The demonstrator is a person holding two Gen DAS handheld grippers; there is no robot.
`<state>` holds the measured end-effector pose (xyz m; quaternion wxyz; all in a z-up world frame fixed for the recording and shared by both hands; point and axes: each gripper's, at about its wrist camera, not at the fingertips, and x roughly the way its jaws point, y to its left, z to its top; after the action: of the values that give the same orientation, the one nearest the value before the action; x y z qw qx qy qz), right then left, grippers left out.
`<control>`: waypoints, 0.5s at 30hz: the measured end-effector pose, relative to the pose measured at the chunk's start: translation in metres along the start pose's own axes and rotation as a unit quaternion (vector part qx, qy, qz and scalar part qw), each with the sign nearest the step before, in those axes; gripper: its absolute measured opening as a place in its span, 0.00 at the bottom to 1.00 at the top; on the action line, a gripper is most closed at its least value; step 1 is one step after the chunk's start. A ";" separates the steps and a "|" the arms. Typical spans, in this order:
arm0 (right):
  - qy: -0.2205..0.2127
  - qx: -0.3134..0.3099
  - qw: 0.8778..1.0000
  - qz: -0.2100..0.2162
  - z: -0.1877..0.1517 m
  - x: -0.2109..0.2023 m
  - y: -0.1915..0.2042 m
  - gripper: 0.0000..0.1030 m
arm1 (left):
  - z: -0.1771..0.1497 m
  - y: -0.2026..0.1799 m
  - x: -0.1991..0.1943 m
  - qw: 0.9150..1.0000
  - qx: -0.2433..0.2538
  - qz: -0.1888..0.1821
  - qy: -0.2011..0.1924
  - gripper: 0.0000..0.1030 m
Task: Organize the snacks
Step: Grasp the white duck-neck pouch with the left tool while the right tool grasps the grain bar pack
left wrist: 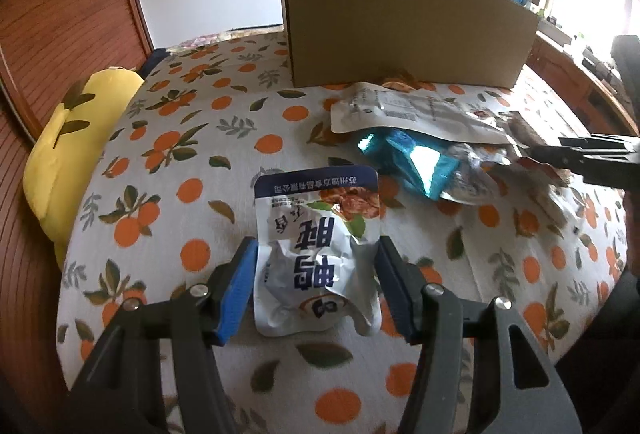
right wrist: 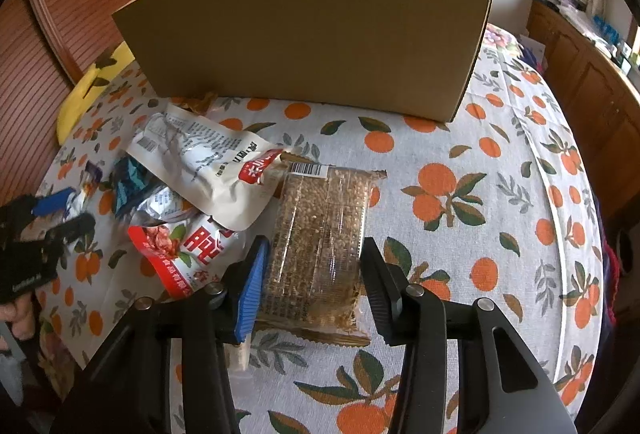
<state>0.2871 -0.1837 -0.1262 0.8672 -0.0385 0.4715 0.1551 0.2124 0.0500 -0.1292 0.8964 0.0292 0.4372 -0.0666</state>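
Between the left claw (left wrist: 316, 254) fingers, wide apart, lies the white pouch (left wrist: 318, 254), long axis along the fingers, ungripped on the bed (left wrist: 224, 137). Right claw (right wrist: 312, 254) likewise open, straddling the grain bar pack (right wrist: 320, 234); cardboard box (right wrist: 312, 29) stands beyond both.

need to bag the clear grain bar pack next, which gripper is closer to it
Right. The right gripper straddles the clear grain bar pack; the left gripper is off to its left, around a white pouch.
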 end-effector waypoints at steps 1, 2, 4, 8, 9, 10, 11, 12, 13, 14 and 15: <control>0.000 0.000 1.000 0.000 -0.001 -0.001 -0.001 0.44 | -0.002 -0.001 -0.004 1.000 0.000 -0.001 -0.004 0.56; -0.001 0.001 1.000 0.002 -0.001 -0.002 -0.002 0.44 | -0.002 -0.002 -0.008 1.000 -0.001 -0.003 -0.007 0.56; -0.001 0.001 1.000 0.006 -0.002 -0.003 -0.003 0.44 | -0.002 -0.005 -0.014 1.000 0.001 -0.005 -0.013 0.57; -0.006 0.002 1.000 0.009 -0.002 -0.008 -0.004 0.44 | 0.002 -0.011 -0.025 1.000 0.008 -0.007 -0.027 0.57; -0.008 0.002 1.000 0.011 -0.001 -0.010 -0.003 0.44 | 0.003 -0.012 -0.027 0.999 0.008 -0.009 -0.030 0.57; -0.011 0.004 1.000 0.013 -0.001 -0.012 -0.004 0.44 | 0.004 -0.013 -0.030 0.999 0.006 -0.012 -0.032 0.57; -0.015 0.004 1.000 0.016 0.000 -0.014 -0.004 0.44 | 0.005 -0.014 -0.032 0.999 0.005 -0.014 -0.034 0.57; -0.018 0.005 1.000 0.017 0.000 -0.016 -0.004 0.44 | 0.005 -0.014 -0.035 0.999 0.004 -0.016 -0.037 0.57; -0.021 0.007 1.000 0.018 0.001 -0.019 -0.005 0.44 | 0.006 -0.015 -0.037 0.999 0.004 -0.018 -0.040 0.57; -0.024 0.008 0.999 0.019 0.001 -0.020 -0.005 0.44 | 0.007 -0.016 -0.041 0.999 0.005 -0.019 -0.044 0.57; -0.026 0.009 0.999 0.021 0.002 -0.021 -0.005 0.44 | 0.008 -0.018 -0.044 0.999 0.005 -0.020 -0.048 0.57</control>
<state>0.2790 -0.1928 -0.1078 0.8762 -0.0163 0.4507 0.1697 0.1891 0.0358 -0.0899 0.9146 0.0220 0.3941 -0.0880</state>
